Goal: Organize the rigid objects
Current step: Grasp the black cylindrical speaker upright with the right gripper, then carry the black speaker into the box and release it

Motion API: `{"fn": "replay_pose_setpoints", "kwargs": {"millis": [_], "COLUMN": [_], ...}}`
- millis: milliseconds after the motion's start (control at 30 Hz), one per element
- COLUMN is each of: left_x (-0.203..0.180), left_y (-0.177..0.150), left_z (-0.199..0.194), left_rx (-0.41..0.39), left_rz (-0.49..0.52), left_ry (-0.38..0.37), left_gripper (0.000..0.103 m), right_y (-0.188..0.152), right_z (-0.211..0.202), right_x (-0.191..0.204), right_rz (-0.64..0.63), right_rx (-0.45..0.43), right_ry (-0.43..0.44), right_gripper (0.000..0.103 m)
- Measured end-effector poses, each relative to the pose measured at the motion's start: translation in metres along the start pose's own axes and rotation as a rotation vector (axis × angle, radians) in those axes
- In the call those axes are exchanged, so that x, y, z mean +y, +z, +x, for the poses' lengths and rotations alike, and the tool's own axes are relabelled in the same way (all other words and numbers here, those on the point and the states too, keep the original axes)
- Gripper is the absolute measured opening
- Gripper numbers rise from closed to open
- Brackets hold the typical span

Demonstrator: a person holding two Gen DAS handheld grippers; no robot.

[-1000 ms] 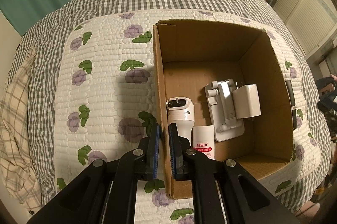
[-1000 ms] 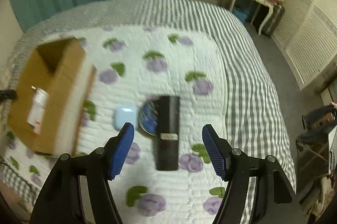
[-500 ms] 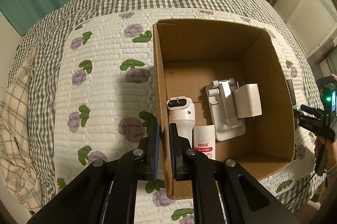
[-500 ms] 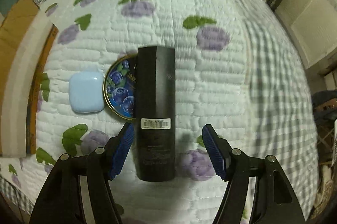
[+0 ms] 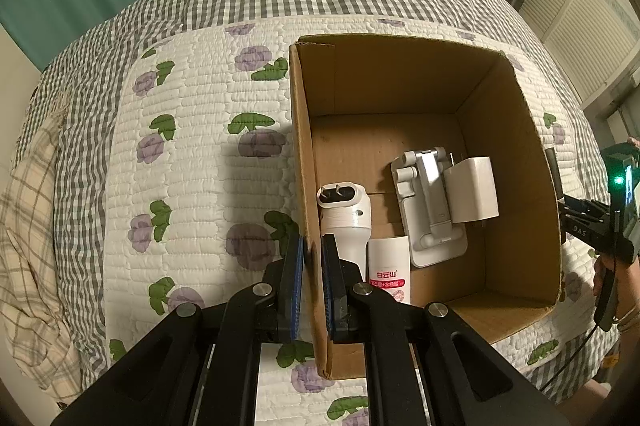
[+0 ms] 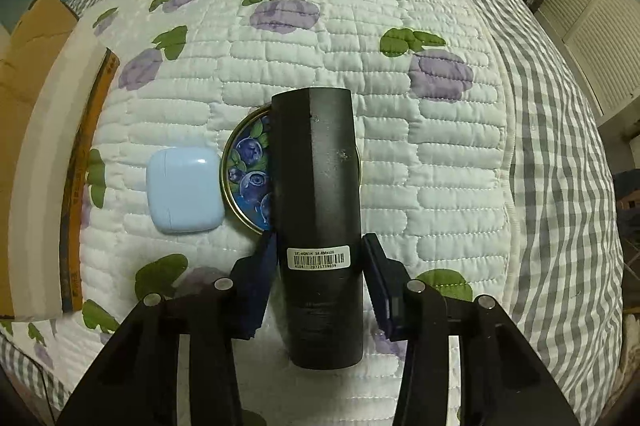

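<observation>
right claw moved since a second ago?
Yes. The right claw dropped toward the quilt, now straddling the black remote, jaws just closing.

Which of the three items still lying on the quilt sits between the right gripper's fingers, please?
The black tube: the right gripper straddles its barcode end. The blue case and the blueberry tin lie off to its left.

Quilt [image 6: 400, 161]: white, printed with purple flowers and green leaves; grey-and-white gingham border. Cardboard box [image 5: 400, 85]: plain brown. Inside it, a white stand [image 5: 430, 209], white charger [image 5: 474, 189] and white bottle [image 5: 389, 276] with red label. Black remote [image 6: 320, 209], white barcode sticker. Pale blue case [image 6: 184, 189]. Gold-rimmed tin [image 6: 248, 173] with blueberry print.
</observation>
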State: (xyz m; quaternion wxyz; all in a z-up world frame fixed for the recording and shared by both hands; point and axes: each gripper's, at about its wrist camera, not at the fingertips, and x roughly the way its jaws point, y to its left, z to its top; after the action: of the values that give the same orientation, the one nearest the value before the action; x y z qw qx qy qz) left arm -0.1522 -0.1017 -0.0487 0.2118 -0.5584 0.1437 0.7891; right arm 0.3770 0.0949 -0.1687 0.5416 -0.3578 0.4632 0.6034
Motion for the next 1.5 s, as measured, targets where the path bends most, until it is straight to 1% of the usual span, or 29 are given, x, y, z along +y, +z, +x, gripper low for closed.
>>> {"fn": "replay_pose_setpoints", "kwargs": {"millis": [133,233,367,500,567,733,833,900,1000,1067,1200,1267,1333,1500], "left_x": [0.0,0.001,0.001,0.002,0.004,0.003,0.001,0.001,0.004,0.004,0.006,0.007,0.008,0.01], "left_y": [-0.001,-0.001,0.0,0.001,0.001,0.001,0.0,-0.001,-0.003,-0.004,-0.005,-0.005,-0.006,-0.006], "left_z": [0.0,0.0,0.0,0.0,0.0,0.0,0.0,-0.001,-0.001,-0.002,-0.003,-0.003,-0.004,-0.004], "left_rx": [0.004,0.004,0.004,0.003,0.003,0.0,-0.003,-0.006,-0.006,-0.006,-0.008,-0.007,-0.007,-0.006], "left_rz": [-0.006,-0.005,-0.003,-0.002,-0.001,0.005,0.011,0.014,0.011,0.013,0.013,0.009,0.006,0.003], "left_ry": [-0.005,-0.009,-0.009,-0.014,-0.018,-0.019,-0.018,-0.022,-0.039,-0.046,-0.063,-0.071,-0.079,-0.091], "left_gripper": [0.008,0.008,0.008,0.008,0.008,0.008,0.008,0.008,0.008,0.008,0.008,0.008,0.008,0.008], "right_y": [-0.003,-0.003,-0.005,0.007,0.015,0.033,0.041,0.04,0.04,0.038,0.033,0.03,0.026,0.023], "right_z": [-0.01,-0.026,-0.059,-0.106,-0.134,-0.185,-0.209,-0.215,-0.211,-0.196,-0.156,-0.135,-0.121,-0.099], "right_x": [-0.001,0.004,0.017,0.037,0.053,0.099,0.138,0.164,0.199,0.221,0.248,0.259,0.263,0.264], "right_rz": [0.005,-0.024,-0.058,-0.09,-0.12,-0.185,-0.227,-0.26,-0.277,-0.274,-0.256,-0.24,-0.229,-0.218], "right_rx": [-0.013,-0.027,-0.06,-0.122,-0.157,-0.212,-0.24,-0.245,-0.254,-0.228,-0.161,-0.124,-0.107,-0.083], "right_ry": [-0.003,-0.016,-0.011,-0.013,-0.01,0.006,0.068,0.107,0.169,0.22,0.252,0.255,0.244,0.211], "right_gripper": [0.042,0.042,0.042,0.042,0.042,0.042,0.042,0.042,0.042,0.042,0.042,0.042,0.042,0.042]}}
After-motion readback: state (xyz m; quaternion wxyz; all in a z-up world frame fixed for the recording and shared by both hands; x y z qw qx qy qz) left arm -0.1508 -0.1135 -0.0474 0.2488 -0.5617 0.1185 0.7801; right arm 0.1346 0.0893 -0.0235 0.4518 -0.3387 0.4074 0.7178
